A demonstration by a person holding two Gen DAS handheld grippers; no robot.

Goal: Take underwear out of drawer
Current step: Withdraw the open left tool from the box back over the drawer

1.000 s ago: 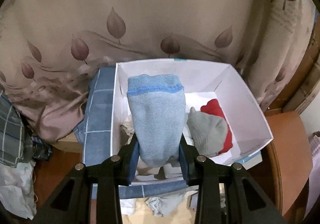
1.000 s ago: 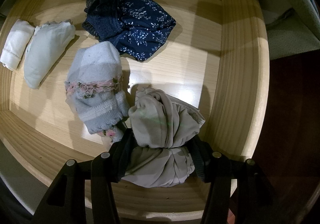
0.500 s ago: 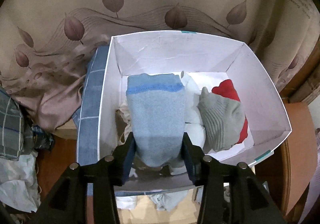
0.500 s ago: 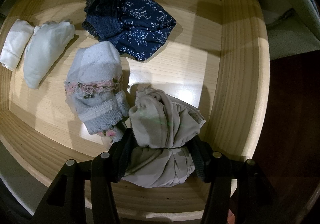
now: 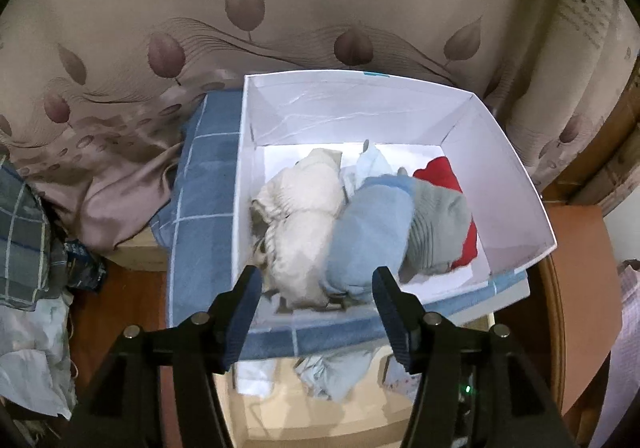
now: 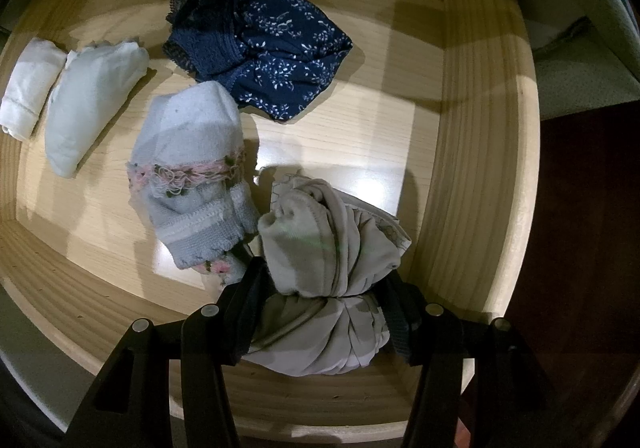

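Since the earlier frame, we see that the light blue underwear (image 5: 370,232) has left the left hand-held gripper (image 5: 316,302) and now lies inside the white box (image 5: 516,184), between a cream bundle (image 5: 304,216) and a grey piece (image 5: 438,228) that overlaps a red piece (image 5: 440,174). Its jaws are opening, with nothing pressed between the pads; they hang just above the box's near edge. We note bare white floor along the box's far wall and right side. A blue checked cloth (image 5: 200,208) lies under the box, and a leaf-patterned curtain (image 5: 280,8) rises behind it.

We see the right hand-held gripper (image 6: 324,300) pinching a beige underwear (image 6: 332,248) near the front right corner of the wooden drawer (image 6: 476,168), pointing straight down. Just beside it to the left lies a pale blue piece with pink lace (image 6: 192,168), touching a navy floral piece (image 6: 272,48) behind it. Two white folded pieces (image 6: 84,108) sit well apart at the left wall. Open drawer floor shows between the beige underwear and the right wall, and behind it toward the far wall.
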